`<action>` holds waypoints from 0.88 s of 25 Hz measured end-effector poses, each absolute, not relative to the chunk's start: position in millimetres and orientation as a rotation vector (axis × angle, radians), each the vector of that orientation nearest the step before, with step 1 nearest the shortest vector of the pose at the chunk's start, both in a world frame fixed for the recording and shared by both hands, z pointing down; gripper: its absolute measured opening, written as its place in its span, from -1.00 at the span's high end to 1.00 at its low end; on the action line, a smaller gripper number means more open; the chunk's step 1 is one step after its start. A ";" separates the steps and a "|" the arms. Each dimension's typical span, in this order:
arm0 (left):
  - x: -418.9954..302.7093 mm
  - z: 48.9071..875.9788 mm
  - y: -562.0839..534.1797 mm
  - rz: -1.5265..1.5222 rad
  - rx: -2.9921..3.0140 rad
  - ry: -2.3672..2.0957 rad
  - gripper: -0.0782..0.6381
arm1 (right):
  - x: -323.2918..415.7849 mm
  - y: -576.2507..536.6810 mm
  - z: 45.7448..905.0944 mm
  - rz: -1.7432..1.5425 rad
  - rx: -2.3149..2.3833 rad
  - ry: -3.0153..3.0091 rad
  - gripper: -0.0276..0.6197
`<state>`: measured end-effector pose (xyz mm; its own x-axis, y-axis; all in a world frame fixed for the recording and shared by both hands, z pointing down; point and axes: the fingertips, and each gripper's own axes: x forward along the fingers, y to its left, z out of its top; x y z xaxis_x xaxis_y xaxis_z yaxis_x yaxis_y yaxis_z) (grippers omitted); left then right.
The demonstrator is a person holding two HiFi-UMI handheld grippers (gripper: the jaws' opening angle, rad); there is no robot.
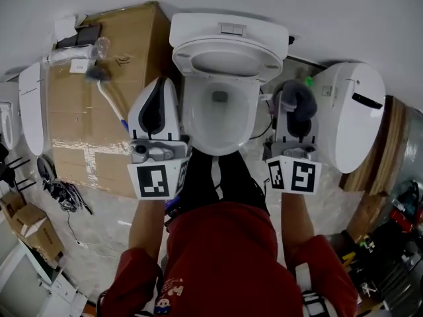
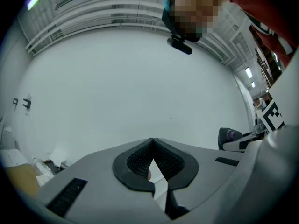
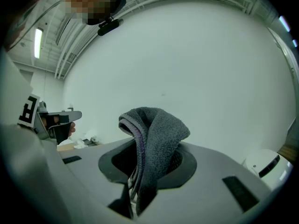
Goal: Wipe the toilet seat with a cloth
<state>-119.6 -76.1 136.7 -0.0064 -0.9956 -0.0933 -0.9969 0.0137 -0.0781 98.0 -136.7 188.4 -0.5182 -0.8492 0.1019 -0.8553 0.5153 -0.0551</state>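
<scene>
Standing over the toilet (image 1: 218, 114), we hold the left gripper (image 1: 158, 88) just left of its bowl, jaws pressed together with nothing between them, pointing toward the wall behind the toilet. We hold the right gripper (image 1: 295, 91) just right of the bowl, its jaws clamped on a folded grey cloth (image 3: 156, 139) that stands up out of them and droops over at the top. The toilet seat (image 1: 185, 63) looks tipped up against the toilet's cistern (image 1: 228, 28), apart from the cloth. A cardboard box (image 1: 86, 124) stands left of the toilet, and a white rounded fixture (image 1: 357, 111) sits to the toilet's right
</scene>
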 end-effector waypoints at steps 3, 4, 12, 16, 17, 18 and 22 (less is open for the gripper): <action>-129.9 186.4 -82.6 0.020 -2.159 2.164 0.75 | 89.7 -138.5 237.4 0.147 1.523 -2.641 0.64; -133.0 203.1 -83.4 0.023 -2.174 2.170 0.75 | 86.2 -138.1 256.8 0.153 1.525 -2.628 0.64; -134.1 359.9 -86.5 -0.044 -2.271 2.161 0.75 | 98.4 -140.9 422.1 0.277 1.574 -2.493 0.64; -133.5 434.4 -83.4 -0.088 -2.341 2.136 0.75 | 102.0 -143.1 492.0 0.300 1.606 -2.454 0.64; -131.8 451.3 -83.1 -0.104 -2.352 2.132 0.75 | 102.1 -142.9 508.1 0.315 1.614 -2.446 0.64; -129.1 468.4 -82.3 -0.120 -2.365 2.136 0.75 | 103.6 -141.3 522.9 0.334 1.623 -2.434 0.65; -124.2 517.0 -78.2 -0.172 -2.400 2.179 0.75 | 103.1 -137.3 567.1 0.375 1.627 -2.401 0.65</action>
<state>-124.2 -78.2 517.0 0.0954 -0.9844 0.1482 -0.9954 -0.0955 0.0062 103.1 -137.3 567.1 -0.3649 -0.8751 0.3178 -0.9304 0.3558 -0.0884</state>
